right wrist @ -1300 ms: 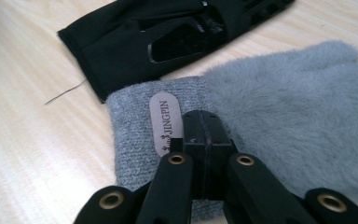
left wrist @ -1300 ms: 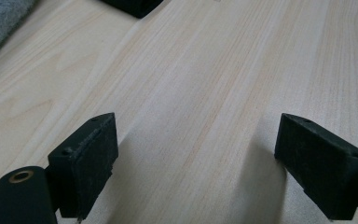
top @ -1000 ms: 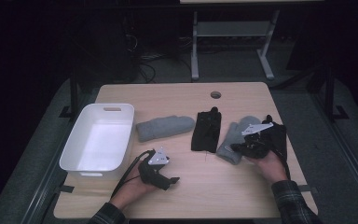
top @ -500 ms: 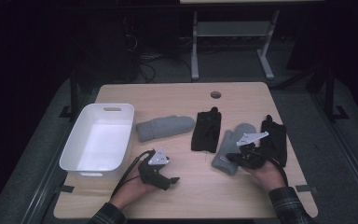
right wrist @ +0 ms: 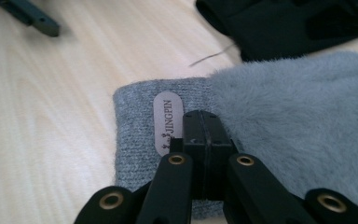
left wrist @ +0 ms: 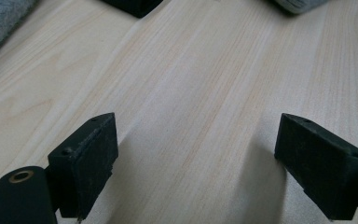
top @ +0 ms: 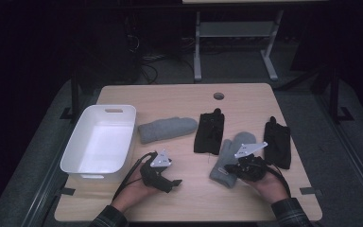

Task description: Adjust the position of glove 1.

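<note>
Two grey mittens and two black gloves lie in a row on the wooden table [top: 170,99]. My right gripper [top: 229,169] [right wrist: 202,120] is shut, its jaws pressed together with nothing between them, right over the knit cuff of the nearer grey mitten [top: 231,151] [right wrist: 303,116], beside its JINGPIN label [right wrist: 168,122]. One black glove [top: 277,144] lies to its right, the other black glove [top: 209,132] [right wrist: 284,23] just beyond the mitten. My left gripper [top: 170,181] [left wrist: 196,163] stands open over bare wood, nothing between its jaws. The second grey mitten [top: 166,128] [left wrist: 0,23] lies beyond it.
A white tub [top: 78,146], empty, stands at the table's left side. A round cable hole [top: 219,96] sits near the far edge. Behind the table stands a metal frame [top: 236,42] on a dark floor.
My right gripper has moved left, off the right-hand black glove and onto the grey mitten's cuff, jaws shut throughout. The mitten has shifted slightly toward the front edge. The left gripper has stayed put.
</note>
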Tool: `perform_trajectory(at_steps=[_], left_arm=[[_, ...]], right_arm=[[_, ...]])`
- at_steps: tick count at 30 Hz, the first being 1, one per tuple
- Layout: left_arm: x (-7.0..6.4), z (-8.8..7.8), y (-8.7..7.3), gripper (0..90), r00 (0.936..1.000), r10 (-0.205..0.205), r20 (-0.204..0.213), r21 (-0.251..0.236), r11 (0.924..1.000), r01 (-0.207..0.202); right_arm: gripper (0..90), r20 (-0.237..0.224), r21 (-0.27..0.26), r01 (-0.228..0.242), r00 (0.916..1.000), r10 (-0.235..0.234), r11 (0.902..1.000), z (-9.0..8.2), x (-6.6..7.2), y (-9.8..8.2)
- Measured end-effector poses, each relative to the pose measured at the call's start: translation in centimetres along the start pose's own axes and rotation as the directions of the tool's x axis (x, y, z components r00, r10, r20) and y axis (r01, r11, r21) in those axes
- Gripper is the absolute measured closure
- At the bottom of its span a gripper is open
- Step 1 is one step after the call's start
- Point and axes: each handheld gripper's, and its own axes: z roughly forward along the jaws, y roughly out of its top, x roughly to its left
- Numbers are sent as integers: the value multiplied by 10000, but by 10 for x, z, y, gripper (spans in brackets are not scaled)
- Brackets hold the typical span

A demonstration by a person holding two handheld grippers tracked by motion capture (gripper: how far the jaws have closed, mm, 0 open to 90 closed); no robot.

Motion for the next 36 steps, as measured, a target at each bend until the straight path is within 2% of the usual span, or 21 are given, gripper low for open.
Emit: perform_trajectory(at_steps=[3,7,12,21,32,36], left_arm=[[0,0,0,123,10000,44,-3,9,10000,-44],[0,0,0,123,10000,-43,16,8,10000,43],[0,0,0,123,10000,-18,7,-8,10000,18],[0,0,0,123,10000,-64,21,-13,10000,64],[-1,0,0,123,10000,-89,13,-21,10000,89],[-1,0,0,123,10000,-87,19,-17,10000,87]], right_arm=[[900,-224,-28,243,9995,-243,9997,2,8,1],[900,-444,-41,325,9985,-327,9995,3,15,1],[900,-796,-23,685,9945,-685,9976,7,30,5],[900,-1376,-178,870,9865,-887,9960,18,39,12],[900,-1734,-290,1140,9778,-1173,9931,35,49,28],[900,-1816,-326,1450,9721,-1485,9889,39,55,31]])
